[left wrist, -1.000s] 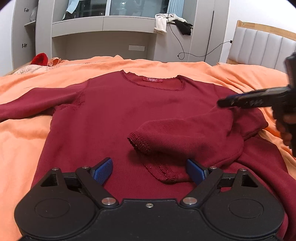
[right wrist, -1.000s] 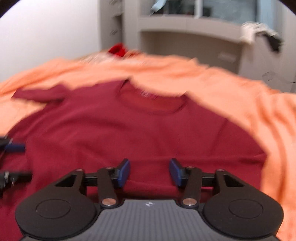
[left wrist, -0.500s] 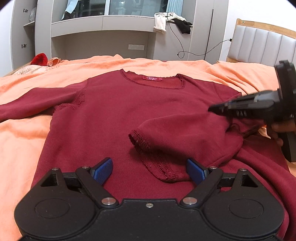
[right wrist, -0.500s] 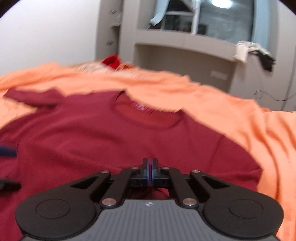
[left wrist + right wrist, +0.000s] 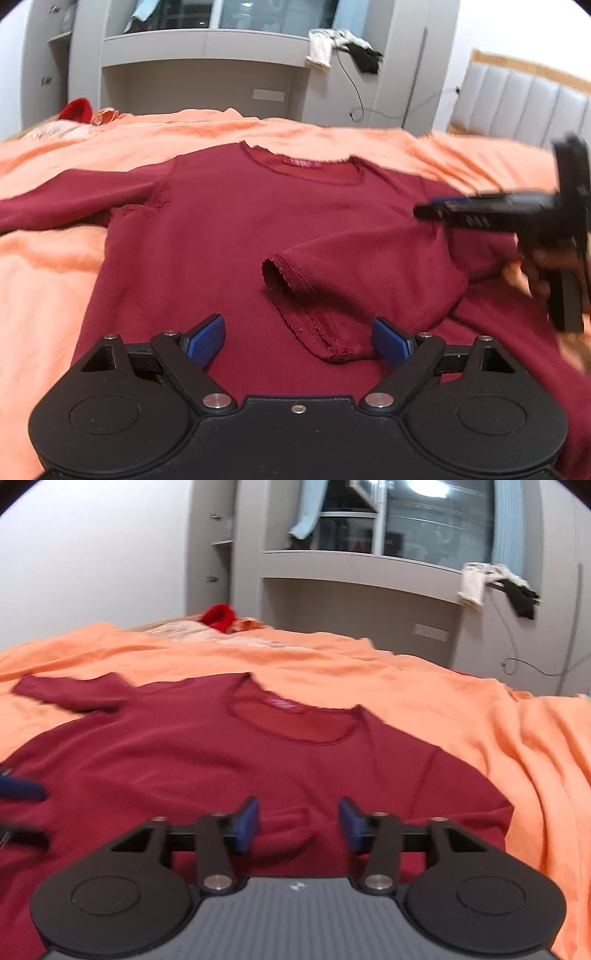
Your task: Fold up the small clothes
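An orange blanket (image 5: 424,686) covers the bed. On it lies a dark red knit long-sleeved sweater (image 5: 229,236), front up, one sleeve (image 5: 351,280) folded across its chest. The left gripper (image 5: 298,338) and right gripper (image 5: 297,824) hover spread above the fabric, holding nothing.

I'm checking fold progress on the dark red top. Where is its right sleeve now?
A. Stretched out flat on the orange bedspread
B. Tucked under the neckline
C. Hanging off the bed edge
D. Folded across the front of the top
D: the right sleeve lies across the dark red top, its cuff just ahead of the open left tongs.
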`<action>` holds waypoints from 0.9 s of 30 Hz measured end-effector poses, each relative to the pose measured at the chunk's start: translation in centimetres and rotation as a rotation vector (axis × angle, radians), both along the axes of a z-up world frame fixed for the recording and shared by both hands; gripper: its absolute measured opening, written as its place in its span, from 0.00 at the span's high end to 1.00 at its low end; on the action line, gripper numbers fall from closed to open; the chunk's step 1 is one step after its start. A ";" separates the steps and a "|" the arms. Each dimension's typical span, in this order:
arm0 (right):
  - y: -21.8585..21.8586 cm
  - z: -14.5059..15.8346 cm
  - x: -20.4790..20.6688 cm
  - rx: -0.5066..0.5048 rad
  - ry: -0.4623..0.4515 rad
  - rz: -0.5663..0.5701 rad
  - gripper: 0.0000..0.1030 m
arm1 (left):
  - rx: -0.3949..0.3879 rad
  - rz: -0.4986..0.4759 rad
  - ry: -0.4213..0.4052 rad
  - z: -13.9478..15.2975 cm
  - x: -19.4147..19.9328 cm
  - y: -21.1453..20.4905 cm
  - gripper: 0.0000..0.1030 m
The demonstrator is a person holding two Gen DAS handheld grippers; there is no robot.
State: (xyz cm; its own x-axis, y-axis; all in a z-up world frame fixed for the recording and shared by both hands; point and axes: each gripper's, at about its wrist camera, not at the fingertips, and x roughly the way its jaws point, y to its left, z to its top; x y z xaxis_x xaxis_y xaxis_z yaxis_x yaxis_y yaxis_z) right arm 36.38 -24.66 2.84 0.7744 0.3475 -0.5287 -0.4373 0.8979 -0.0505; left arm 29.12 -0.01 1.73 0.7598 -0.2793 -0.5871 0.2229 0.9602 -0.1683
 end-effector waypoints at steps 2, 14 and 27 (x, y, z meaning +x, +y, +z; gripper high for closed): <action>0.5 -0.1 -1.4 -0.044 -0.004 0.032 0.37 | -0.042 0.030 -0.008 0.3 0.0 0.6 0.14; 0.6 -0.9 -3.8 -0.073 -0.035 0.026 0.16 | -0.079 0.072 -0.012 0.6 0.0 1.6 0.13; 5.6 0.7 -6.4 0.110 0.057 0.309 0.23 | -0.155 0.234 -0.106 2.8 -0.6 5.7 0.06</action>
